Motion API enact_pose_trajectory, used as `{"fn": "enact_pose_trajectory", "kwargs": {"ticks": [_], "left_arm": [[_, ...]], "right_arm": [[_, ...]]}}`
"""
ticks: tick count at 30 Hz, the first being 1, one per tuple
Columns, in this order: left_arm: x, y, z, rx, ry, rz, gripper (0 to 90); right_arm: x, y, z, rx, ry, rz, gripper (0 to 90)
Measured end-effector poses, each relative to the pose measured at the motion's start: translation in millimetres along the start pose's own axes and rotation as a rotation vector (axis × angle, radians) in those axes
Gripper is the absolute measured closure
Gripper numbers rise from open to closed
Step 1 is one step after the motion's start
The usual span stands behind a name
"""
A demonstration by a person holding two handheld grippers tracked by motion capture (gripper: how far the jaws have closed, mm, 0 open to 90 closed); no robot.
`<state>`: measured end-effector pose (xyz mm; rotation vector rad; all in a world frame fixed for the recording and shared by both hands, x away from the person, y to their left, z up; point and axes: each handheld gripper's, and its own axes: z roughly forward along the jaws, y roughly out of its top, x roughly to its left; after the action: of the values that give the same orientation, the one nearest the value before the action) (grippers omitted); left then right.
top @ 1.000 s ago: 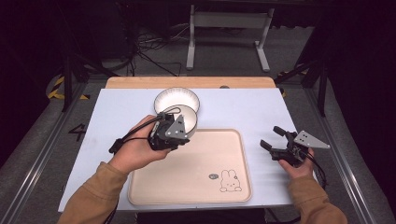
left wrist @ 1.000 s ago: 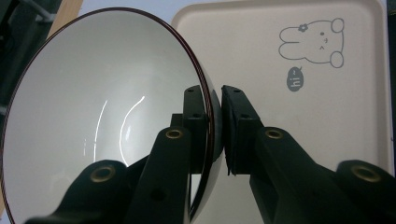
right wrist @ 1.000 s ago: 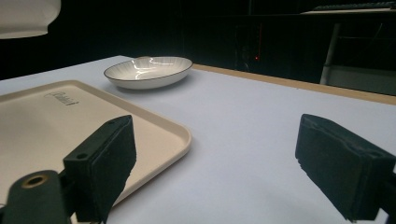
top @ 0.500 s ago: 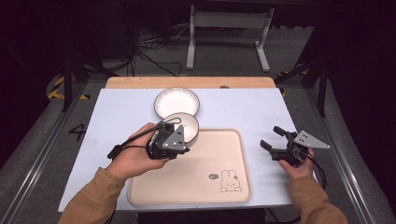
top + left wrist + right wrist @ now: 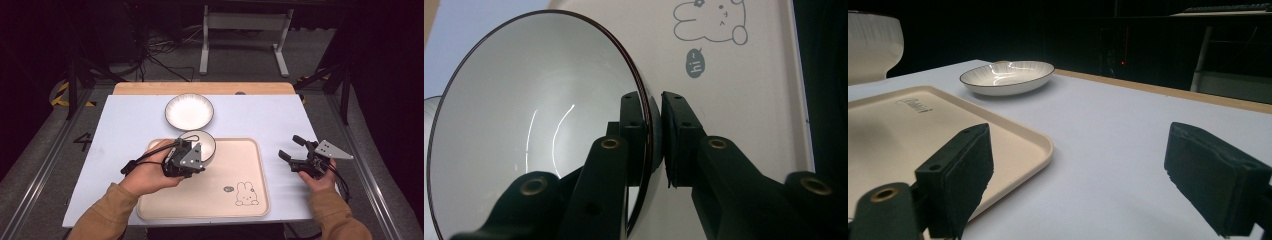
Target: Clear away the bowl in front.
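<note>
Left gripper (image 5: pixel 192 159) jaws clenched on rim of bowl (image 5: pixel 202 142), held over far-left corner of tray (image 5: pixel 250 160). Right gripper (image 5: pixel 295 152) jaws released, over bare counter (image 5: pixel 270 120) beside tray's right edge. Plate (image 5: pixel 189 111) just beyond the tray's far edge.

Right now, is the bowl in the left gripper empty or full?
Empty. In the left gripper view the bowl's inside is bare white with only light streaks; the left gripper clamps its rim over the tray.
</note>
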<state>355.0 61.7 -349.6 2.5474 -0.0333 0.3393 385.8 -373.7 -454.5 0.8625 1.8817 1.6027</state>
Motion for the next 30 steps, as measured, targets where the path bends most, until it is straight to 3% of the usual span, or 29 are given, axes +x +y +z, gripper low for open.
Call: {"fn": "enact_pose_trajectory", "kwargs": {"ticks": [30], "left_arm": [[-8.7, -8.7, 40.0, 0.076, -0.087, 0.013, 80.8]], "right_arm": [[0.0, 0.0, 0.0, 0.0, 0.001, 0.0, 12.9]]}}
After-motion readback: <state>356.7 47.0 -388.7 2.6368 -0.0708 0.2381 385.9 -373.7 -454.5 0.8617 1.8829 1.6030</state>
